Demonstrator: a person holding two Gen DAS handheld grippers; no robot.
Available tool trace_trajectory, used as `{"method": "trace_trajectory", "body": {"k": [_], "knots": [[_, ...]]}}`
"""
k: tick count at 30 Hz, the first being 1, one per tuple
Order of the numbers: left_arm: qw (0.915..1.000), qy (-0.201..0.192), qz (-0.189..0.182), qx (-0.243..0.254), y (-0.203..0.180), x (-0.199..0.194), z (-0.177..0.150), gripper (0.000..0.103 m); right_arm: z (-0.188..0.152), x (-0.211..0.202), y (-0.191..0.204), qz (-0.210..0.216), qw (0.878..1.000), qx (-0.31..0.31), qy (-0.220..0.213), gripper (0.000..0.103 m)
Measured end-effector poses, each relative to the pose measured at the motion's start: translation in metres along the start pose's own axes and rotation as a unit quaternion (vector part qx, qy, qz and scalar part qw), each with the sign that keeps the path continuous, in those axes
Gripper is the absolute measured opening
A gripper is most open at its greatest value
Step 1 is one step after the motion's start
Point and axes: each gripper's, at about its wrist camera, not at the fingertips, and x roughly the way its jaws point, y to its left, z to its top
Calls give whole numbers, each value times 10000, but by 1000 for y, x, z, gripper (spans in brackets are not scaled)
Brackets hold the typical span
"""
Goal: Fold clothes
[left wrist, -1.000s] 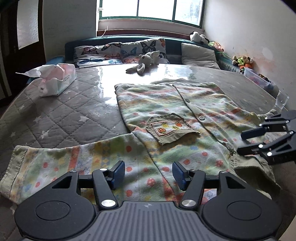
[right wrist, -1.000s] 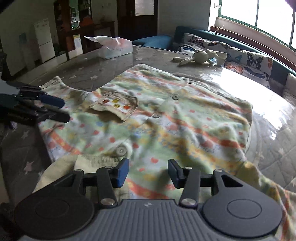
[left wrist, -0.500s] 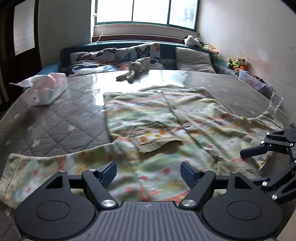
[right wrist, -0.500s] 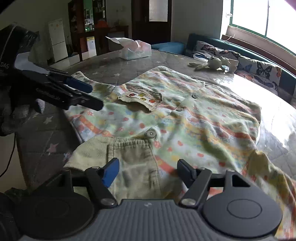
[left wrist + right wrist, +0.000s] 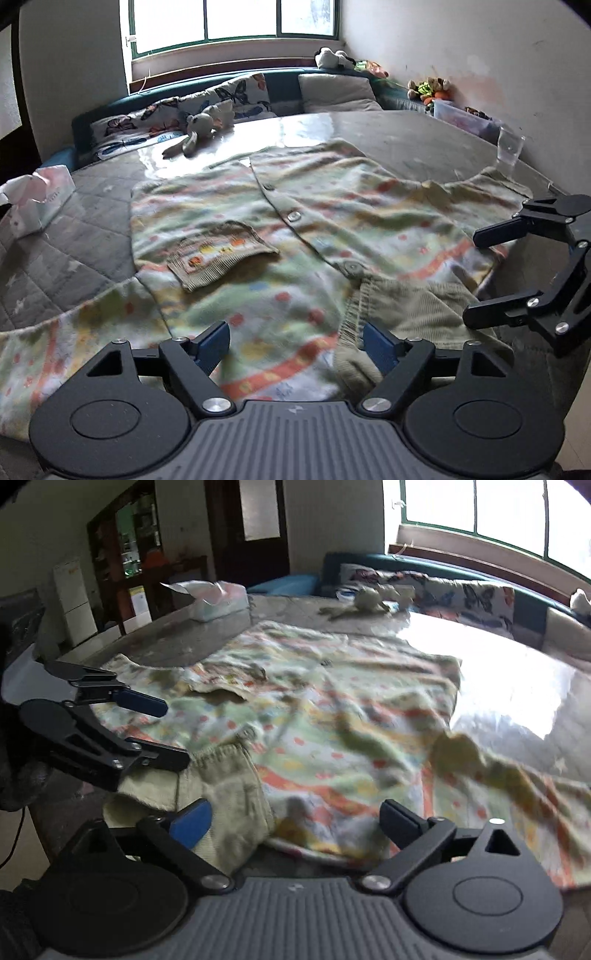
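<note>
Cardigan (image 5: 314,236) lies spread beneath both open tools.

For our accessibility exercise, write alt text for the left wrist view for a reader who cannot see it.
A patterned children's cardigan lies spread, buttoned, on a quilted table, with the open left gripper above its collar end. The right gripper, also open, hovers at the right, and a tissue box and soft toy sit beyond.
</note>
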Motion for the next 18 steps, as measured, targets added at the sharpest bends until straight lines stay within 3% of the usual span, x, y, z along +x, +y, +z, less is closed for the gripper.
{"method": "trace_trajectory", "body": {"k": [8,12,18], "knots": [[9997,-179,129,-50,6,-6,16,82,-2,-9,-4,19,9998,100,-176,103],[9993,-301,216,-69,9,-9,26,82,-8,-6,-15,-9,9991,423,-22,103],[9996,-269,124,-43,1,2,38,82,-13,-29,-44,-404,9951,841,-322,103]]}}
